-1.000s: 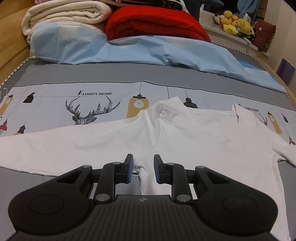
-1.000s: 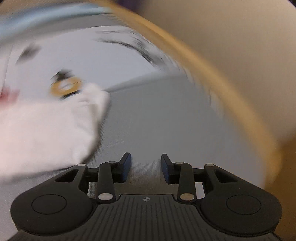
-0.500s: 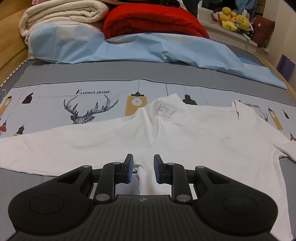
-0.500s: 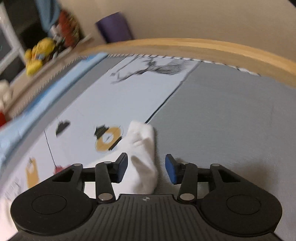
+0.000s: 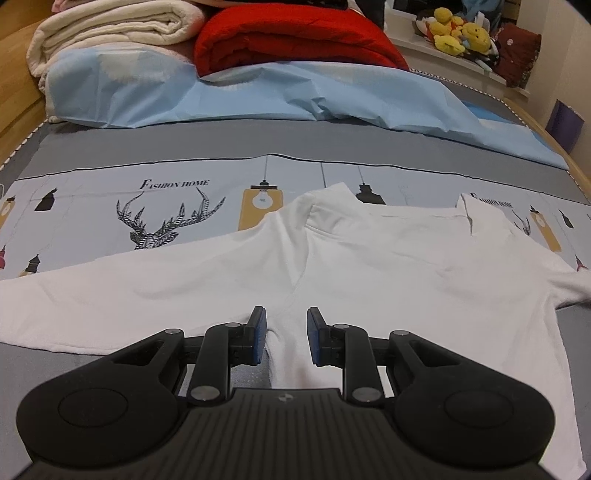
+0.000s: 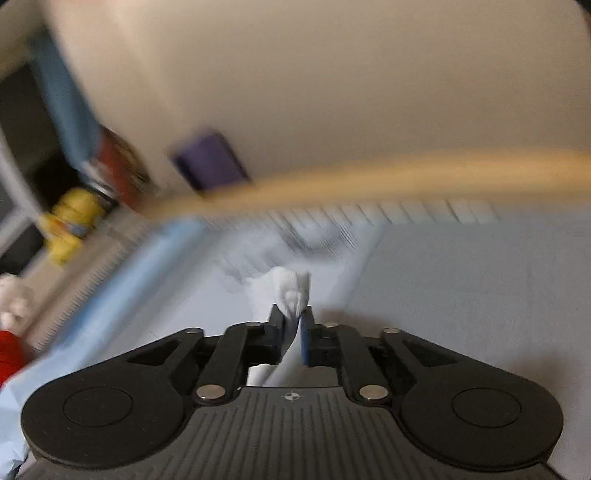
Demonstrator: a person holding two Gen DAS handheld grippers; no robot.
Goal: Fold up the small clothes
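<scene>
1. Left gripper (image 5: 283, 332) sits low over the bed, jaws parted to a moderate gap, nothing pinched. White fabric lies on the bed between the blue pads (image 5: 258, 334) at the armpit seam, and the pictures do not settle whether the pads touch it.
2. The white shirt (image 5: 369, 266) is spread flat right in front of those jaws and runs away from them: one long sleeve stretches off to the left, the body fills the right side, and the collar is at the far edge.
3. Beyond the shirt, ahead of the left gripper, is the printed bedsheet (image 5: 170, 218) with its stag and lamp drawings.
4. Further ahead, a light blue duvet (image 5: 258, 96) is bunched up, with a red blanket (image 5: 291, 40) and a rolled cream blanket (image 5: 110, 33) on top of it.
5. Far ahead to the right, yellow plush toys (image 5: 458, 33) sit on a ledge.
6. Right gripper (image 6: 293, 321): jaws nearly closed, clamped on a bunch of white fabric that pokes out just past the tips as a crumpled sleeve end (image 6: 291, 288).
7. The right wrist view is heavily blurred. Grey sheet lies ahead and to the right of that gripper, and the wooden bed rail (image 6: 406, 173) crosses beyond it.
</scene>
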